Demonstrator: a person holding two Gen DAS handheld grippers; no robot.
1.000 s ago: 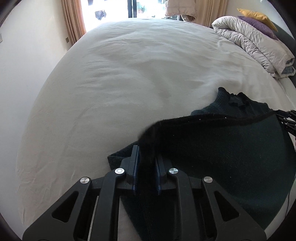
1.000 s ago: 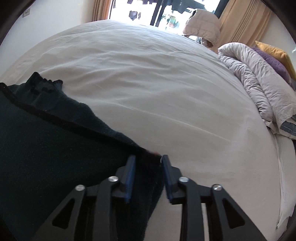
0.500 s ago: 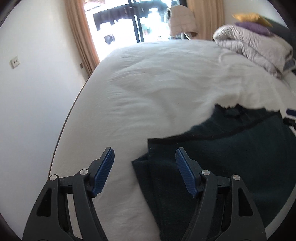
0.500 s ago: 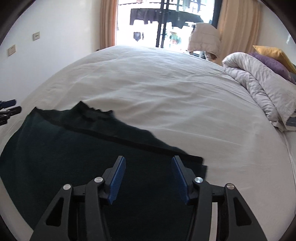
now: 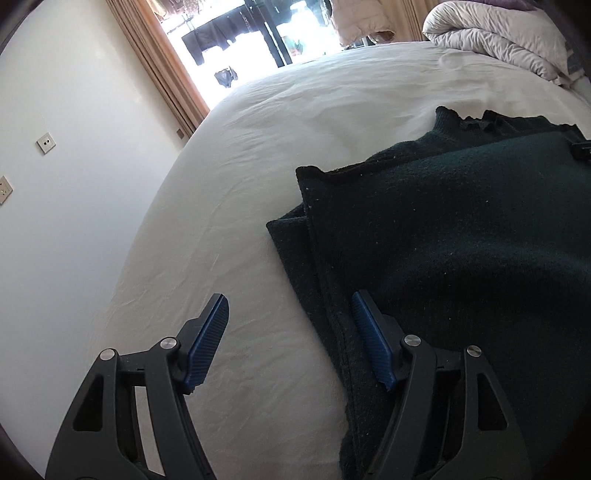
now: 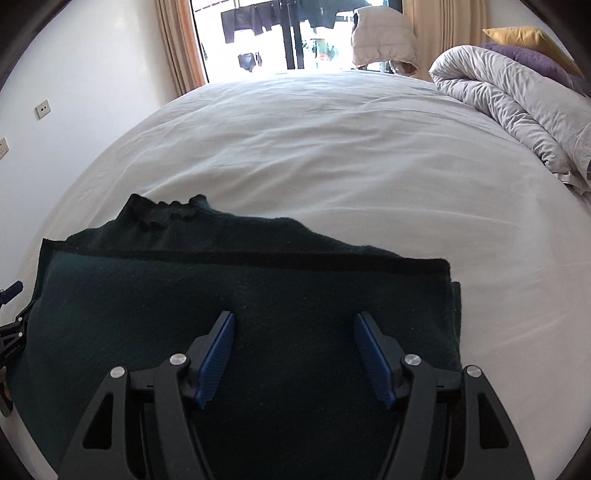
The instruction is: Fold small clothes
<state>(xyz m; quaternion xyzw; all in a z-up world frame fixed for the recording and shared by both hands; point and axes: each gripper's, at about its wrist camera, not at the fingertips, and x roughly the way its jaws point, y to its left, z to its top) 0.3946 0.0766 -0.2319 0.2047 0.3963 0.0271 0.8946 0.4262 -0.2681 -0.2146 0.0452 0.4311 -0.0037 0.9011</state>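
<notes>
Though no writing can be read anywhere, the dark green sweater [image 6: 240, 317] lies folded on the white bed [image 6: 332, 158], with what may be laundry blurred outside the window [image 6: 280, 33]. The left gripper [image 5: 290, 332] and right gripper [image 6: 293, 347] have just been opening, both wide apart, gripping nothing

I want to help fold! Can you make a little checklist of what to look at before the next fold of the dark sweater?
1. Left hand-held gripper let go: ok, jaws open, nothing between the pads.
2. Right hand-held gripper let go: ok, its jaws have just been opening and stand above the cloth, gripping nothing.
3. Dark sweater lying on the bed: ok.
4. Folded top edge straight: ok.
5. Side edges lined up: not ok, a lower layer sticks out.
6. Sleeves tucked in: cannot tell.
</notes>
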